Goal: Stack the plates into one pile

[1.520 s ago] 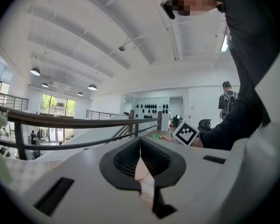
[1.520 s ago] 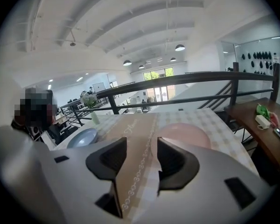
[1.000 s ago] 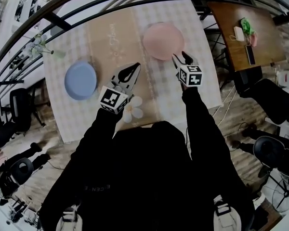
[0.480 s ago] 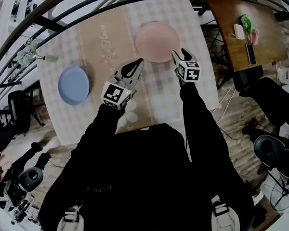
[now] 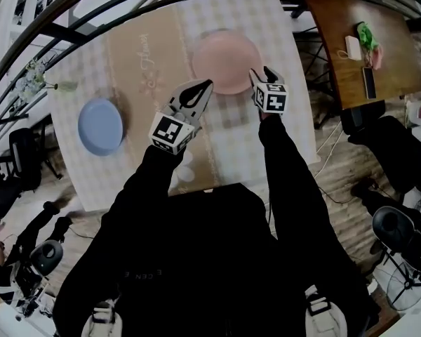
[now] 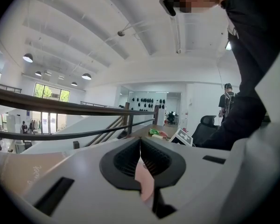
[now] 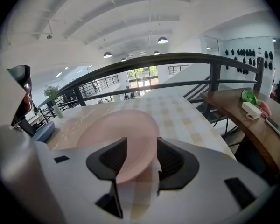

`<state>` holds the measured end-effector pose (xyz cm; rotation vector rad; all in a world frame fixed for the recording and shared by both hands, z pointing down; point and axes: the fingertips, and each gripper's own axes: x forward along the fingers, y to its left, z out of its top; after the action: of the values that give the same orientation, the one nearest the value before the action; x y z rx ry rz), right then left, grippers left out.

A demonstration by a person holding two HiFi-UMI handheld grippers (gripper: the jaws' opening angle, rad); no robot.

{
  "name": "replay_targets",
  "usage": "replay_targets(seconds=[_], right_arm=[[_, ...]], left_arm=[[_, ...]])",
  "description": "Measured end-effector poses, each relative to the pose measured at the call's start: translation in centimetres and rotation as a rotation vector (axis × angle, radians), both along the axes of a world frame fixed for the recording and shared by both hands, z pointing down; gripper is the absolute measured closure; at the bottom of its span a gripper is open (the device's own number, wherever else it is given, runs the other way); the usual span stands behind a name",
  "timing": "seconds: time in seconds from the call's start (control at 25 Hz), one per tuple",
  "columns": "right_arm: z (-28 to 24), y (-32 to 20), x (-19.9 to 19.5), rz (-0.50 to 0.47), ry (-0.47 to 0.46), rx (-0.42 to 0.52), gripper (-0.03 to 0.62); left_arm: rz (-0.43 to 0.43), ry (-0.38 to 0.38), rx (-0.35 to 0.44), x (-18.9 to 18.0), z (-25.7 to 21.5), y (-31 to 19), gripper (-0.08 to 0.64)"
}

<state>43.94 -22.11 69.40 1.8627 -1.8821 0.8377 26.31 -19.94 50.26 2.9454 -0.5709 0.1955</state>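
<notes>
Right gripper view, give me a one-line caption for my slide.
Open right gripper aimed at the pink plate on the checked tablecloth, blue plate at far left.

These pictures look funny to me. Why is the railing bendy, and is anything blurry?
Head view: the wide lens bows the railing. Right gripper view: dark round corners, and the plate looks a little soft up close. Left gripper view: the ceiling lamps glare bright.

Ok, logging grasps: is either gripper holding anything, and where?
Nothing held. Right gripper stands open by the pink plate's near rim; left gripper is shut, empty.
</notes>
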Motion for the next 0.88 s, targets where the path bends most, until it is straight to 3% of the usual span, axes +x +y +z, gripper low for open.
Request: replay_targets(seconds=[0.56,0.88], right_arm=[[4.3,-2.0,1.2,0.013,-0.044,-0.068,0.382],[5.6,-2.4,1.2,0.018,-0.015,-0.095,0.42]], left_arm=[[-0.002,-0.023,-0.032,2.5,2.6,-0.6,0.54],[-0.024,-0.026,-0.046,2.1,3.2,-0.5,0.54]])
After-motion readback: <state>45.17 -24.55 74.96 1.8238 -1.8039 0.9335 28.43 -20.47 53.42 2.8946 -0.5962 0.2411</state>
